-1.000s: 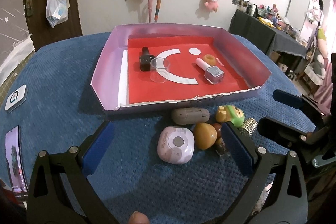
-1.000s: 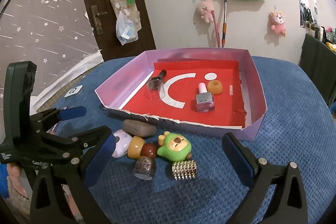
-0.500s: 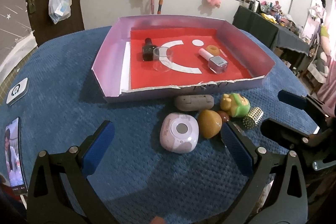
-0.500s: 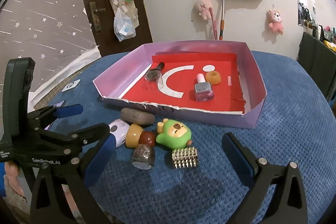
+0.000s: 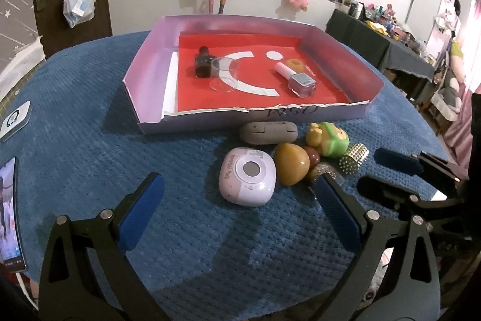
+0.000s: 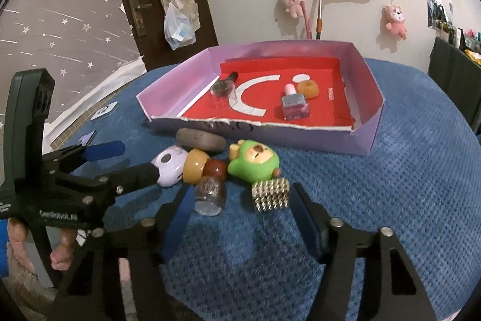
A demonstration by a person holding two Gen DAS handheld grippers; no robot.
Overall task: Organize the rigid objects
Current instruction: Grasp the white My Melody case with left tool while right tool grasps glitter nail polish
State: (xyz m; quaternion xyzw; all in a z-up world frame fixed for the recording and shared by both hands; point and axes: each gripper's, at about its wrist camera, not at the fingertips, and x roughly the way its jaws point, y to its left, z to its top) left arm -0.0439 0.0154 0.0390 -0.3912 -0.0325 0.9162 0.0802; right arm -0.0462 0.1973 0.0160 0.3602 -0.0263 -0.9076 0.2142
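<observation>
On the blue-covered table [image 5: 90,116], a loose cluster lay just in front of the purple tray [image 6: 365,98]: a green bear toy [image 6: 254,163], a gold studded cylinder [image 6: 270,194], a glitter bottle [image 6: 209,194], a yellow-capped bottle [image 6: 197,166], a lilac case [image 5: 248,181] and a grey case [image 5: 269,133]. The right hand-held gripper [image 6: 240,202] was closing, its jaws flanking the studded cylinder and glitter bottle without pressing either. The left hand-held gripper [image 5: 237,199] stood wide and empty near the lilac case.

Blue-covered table [image 5: 90,116] bearing purple tray [image 5: 144,71]
</observation>
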